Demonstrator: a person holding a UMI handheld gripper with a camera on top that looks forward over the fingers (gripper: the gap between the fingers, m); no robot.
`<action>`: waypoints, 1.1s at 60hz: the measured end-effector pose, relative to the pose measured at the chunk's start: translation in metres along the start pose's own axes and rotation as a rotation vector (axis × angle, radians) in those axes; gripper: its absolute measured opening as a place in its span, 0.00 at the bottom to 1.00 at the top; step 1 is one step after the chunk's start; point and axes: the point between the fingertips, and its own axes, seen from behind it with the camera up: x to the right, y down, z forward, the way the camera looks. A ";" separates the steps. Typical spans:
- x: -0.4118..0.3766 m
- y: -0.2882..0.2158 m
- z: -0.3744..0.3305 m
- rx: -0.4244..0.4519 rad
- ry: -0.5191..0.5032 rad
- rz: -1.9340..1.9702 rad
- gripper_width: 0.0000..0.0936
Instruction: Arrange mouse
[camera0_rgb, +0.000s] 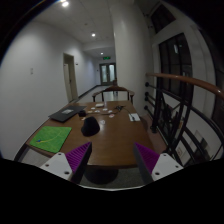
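A dark mouse (91, 127) lies on the brown wooden table (112, 140), well beyond the fingers and a little left of the midline. My gripper (112, 158) hovers over the near table edge. Its two fingers with purple pads (76, 156) stand wide apart with nothing between them. A green mat (49, 138) lies on the table left of the mouse.
A dark laptop or pad (65, 115) lies at the far left of the table. Papers and small items (133, 116) lie at the far right. A chair (116, 95) stands at the far end. A railing and window (180, 95) run along the right.
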 end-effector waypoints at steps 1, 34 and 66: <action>-0.002 0.000 0.001 -0.003 -0.005 -0.003 0.91; -0.122 -0.017 0.258 -0.112 -0.059 -0.041 0.89; -0.107 -0.060 0.255 -0.003 0.066 -0.011 0.22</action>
